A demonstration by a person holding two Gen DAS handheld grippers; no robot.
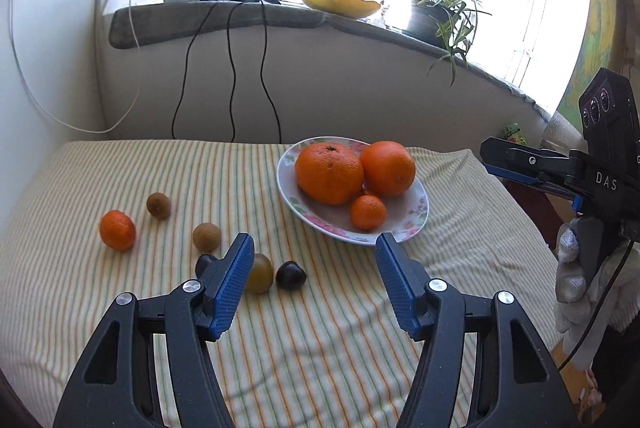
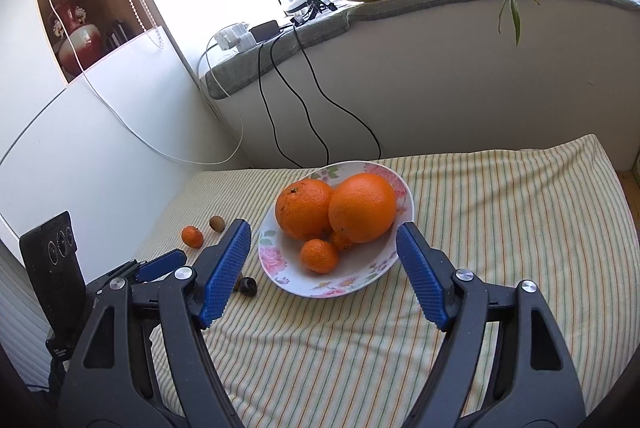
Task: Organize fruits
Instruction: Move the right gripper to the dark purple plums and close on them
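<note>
Left wrist view: left gripper (image 1: pixel 314 256) spread, empty.
Right gripper (image 2: pixel 323 248): spread, empty.
Next: centre jaws over loose mandarin (image 1: pixel 117 230), lift gently to plate (image 1: pixel 416 211).

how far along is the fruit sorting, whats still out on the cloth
Done: two big oranges and small mandarins sit in the floral plate. In hand: nothing; left gripper and right gripper are open and empty. Left: one mandarin and five small brown and dark fruits on the striped cloth.

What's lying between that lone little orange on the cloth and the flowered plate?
In the left wrist view, two brownish fruits lie between the small orange and the plate.
</note>
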